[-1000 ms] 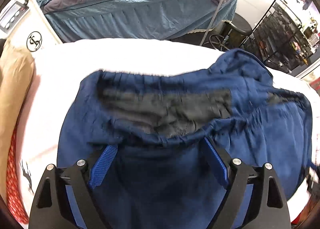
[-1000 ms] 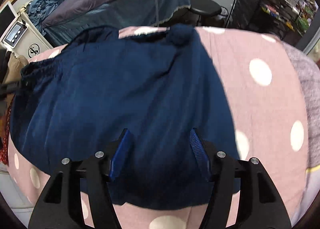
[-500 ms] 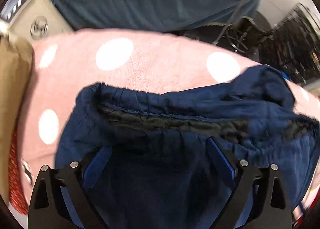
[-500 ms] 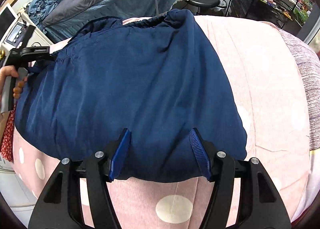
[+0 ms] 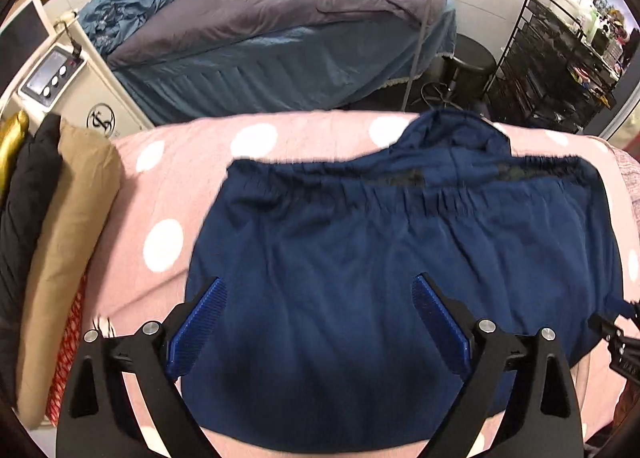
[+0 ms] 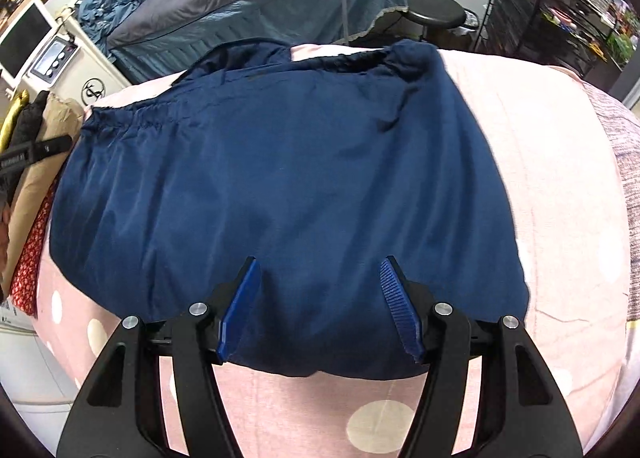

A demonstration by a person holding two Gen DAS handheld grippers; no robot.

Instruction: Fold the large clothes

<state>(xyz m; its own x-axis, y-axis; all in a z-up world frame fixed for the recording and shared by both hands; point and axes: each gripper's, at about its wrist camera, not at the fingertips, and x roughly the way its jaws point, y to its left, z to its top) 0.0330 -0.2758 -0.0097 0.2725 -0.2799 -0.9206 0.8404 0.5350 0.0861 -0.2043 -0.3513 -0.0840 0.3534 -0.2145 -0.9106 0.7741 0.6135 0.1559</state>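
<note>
A navy blue garment with an elastic waistband (image 5: 400, 250) lies folded flat on a pink bed cover with white dots (image 5: 192, 185). It also shows in the right wrist view (image 6: 280, 177), waistband at the far left. My left gripper (image 5: 318, 298) is open and empty, hovering over the garment's near part. My right gripper (image 6: 318, 278) is open and empty, over the garment's near edge. The left gripper's body shows at the left edge of the right wrist view (image 6: 32, 151).
Tan and black cushions (image 5: 68, 217) lean at the cover's left side. A massage bed with grey and blue covers (image 5: 280, 49) stands behind. A black stool (image 6: 434, 13), a wire shelf rack (image 6: 560, 5) and a white machine (image 5: 60, 77) surround it.
The left gripper has pulled back and up from the waistband, which now lies flat and closed. The right gripper has drawn back slightly. The garment lies flatter.
</note>
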